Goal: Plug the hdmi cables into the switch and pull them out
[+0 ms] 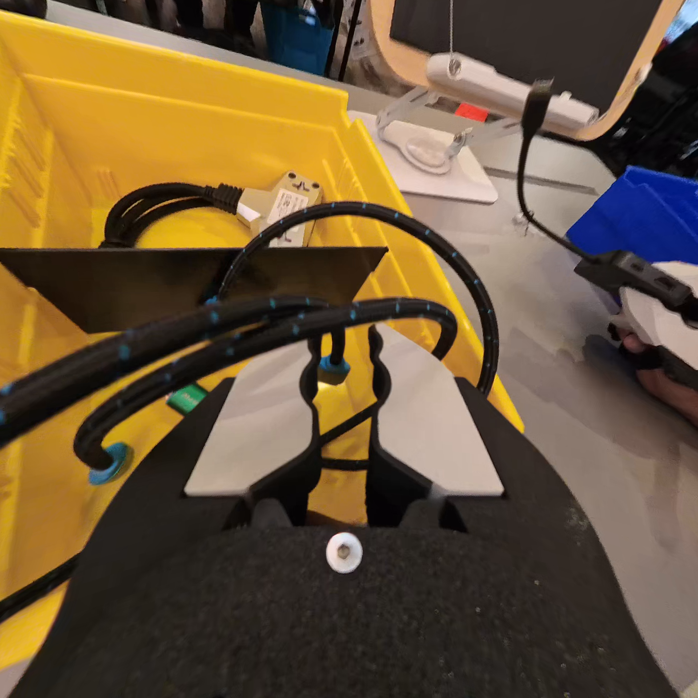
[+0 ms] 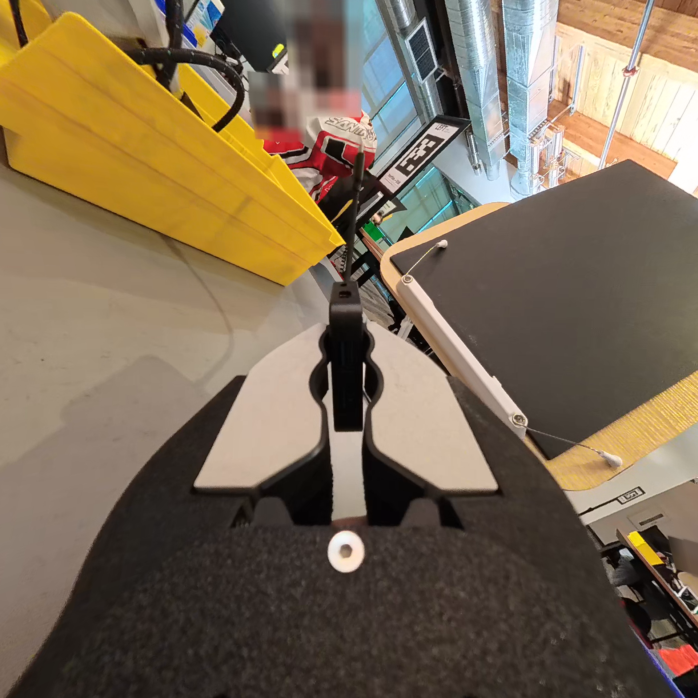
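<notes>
The left gripper (image 1: 343, 359) hangs over the near end of a yellow bin (image 1: 181, 124), its fingers (image 1: 411, 408) parted with a clear gap between them and nothing held. Black braided HDMI cables (image 1: 377, 308) with blue flecks arch across the bin just ahead of the fingertips; one blue-collared plug (image 1: 332, 370) hangs in the gap, but whether it touches a finger cannot be told. Another blue-collared plug (image 1: 109, 462) lies lower left. A black divider (image 1: 113, 283) crosses the bin, and behind it rests a tan adapter box (image 1: 287, 206) with a white printed label, joined to a coiled black cord (image 1: 151, 204).

The right gripper (image 2: 345, 340) has its fingers (image 2: 415, 408) closed on the black switch (image 2: 345, 377), which stands on edge between them with a thin black lead (image 2: 353, 226) rising from its far end. In the left wrist view the switch (image 1: 634, 275) shows at the right, above the grey worktop (image 1: 547, 377) and in front of a blue bin (image 1: 649, 211).

A framed black-and-white marker sign (image 2: 419, 155) in the background carries small writing.
</notes>
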Tool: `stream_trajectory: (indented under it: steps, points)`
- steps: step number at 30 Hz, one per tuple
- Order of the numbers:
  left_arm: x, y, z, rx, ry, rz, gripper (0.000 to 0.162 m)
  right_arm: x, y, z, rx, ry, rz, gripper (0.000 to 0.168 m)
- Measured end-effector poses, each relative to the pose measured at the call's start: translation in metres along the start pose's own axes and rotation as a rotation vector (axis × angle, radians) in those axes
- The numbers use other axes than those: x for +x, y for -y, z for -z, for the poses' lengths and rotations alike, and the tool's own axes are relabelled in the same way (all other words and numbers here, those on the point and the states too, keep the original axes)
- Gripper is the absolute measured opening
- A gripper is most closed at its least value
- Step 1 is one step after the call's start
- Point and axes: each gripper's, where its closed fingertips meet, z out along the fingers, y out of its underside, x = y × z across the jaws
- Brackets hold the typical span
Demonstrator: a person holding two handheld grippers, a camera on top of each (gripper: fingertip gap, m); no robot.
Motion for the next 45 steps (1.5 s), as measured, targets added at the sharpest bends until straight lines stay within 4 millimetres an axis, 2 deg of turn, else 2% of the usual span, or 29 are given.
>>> stream_trajectory:
  steps: [3,6,8,10,12,15,19,22,23,24,26,28,35,39,42,45]
  points:
    - [0.004,-0.022,0.009,-0.139,-0.012,-0.027,0.034,0.0,-0.001,0.0,-0.003,0.002,-0.009,0.013]
    - [0.01,-0.036,0.03,-0.193,-0.002,-0.072,0.039,0.0,-0.001,0.0,-0.004,0.005,-0.011,0.013]
    - [0.012,-0.038,0.048,-0.209,0.032,-0.132,0.039,-0.001,-0.001,0.0,-0.003,0.009,-0.009,0.013]
    - [0.008,-0.023,0.07,-0.18,0.089,-0.232,0.034,-0.002,-0.001,-0.001,-0.004,0.012,-0.005,0.013]
    - [0.005,0.002,0.091,-0.15,0.123,-0.335,0.033,-0.002,-0.001,-0.001,-0.003,0.016,-0.005,0.013]
    - [-0.007,0.03,0.108,-0.187,0.126,-0.521,0.033,-0.003,0.0,-0.001,-0.001,0.018,-0.002,0.013]
    - [-0.026,0.049,0.105,-0.291,0.113,-0.744,0.039,-0.004,-0.001,-0.001,-0.006,0.02,-0.001,0.013]
    - [-0.044,0.045,0.086,-0.406,0.085,-0.818,0.04,-0.004,-0.002,-0.002,-0.01,0.024,-0.002,0.013]
    - [-0.051,0.044,0.08,-0.438,0.091,-0.85,0.032,-0.004,-0.002,-0.002,-0.011,0.024,0.0,0.013]
    - [-0.057,0.042,0.075,-0.459,0.09,-0.886,0.01,-0.005,-0.002,-0.002,-0.011,0.025,0.002,0.013]
    - [-0.062,0.044,0.073,-0.487,0.086,-0.912,0.007,-0.005,-0.002,-0.001,-0.012,0.025,0.007,0.013]
    - [-0.062,0.055,0.079,-0.481,0.097,-0.892,0.006,-0.005,-0.002,-0.001,-0.013,0.025,0.007,0.013]
    - [-0.071,0.119,0.118,-0.403,0.2,-0.935,0.007,-0.006,-0.002,-0.001,-0.009,0.032,-0.002,0.013]
    - [-0.066,0.147,0.133,-0.36,0.221,-0.957,0.006,-0.005,-0.001,0.0,-0.007,0.027,0.0,0.013]
    - [-0.042,0.155,0.127,-0.31,0.039,-0.851,0.006,-0.004,-0.002,-0.001,-0.009,0.025,-0.004,0.013]
    - [-0.049,0.162,0.116,-0.335,0.038,-0.837,0.006,-0.004,-0.002,-0.001,-0.01,0.026,-0.004,0.013]
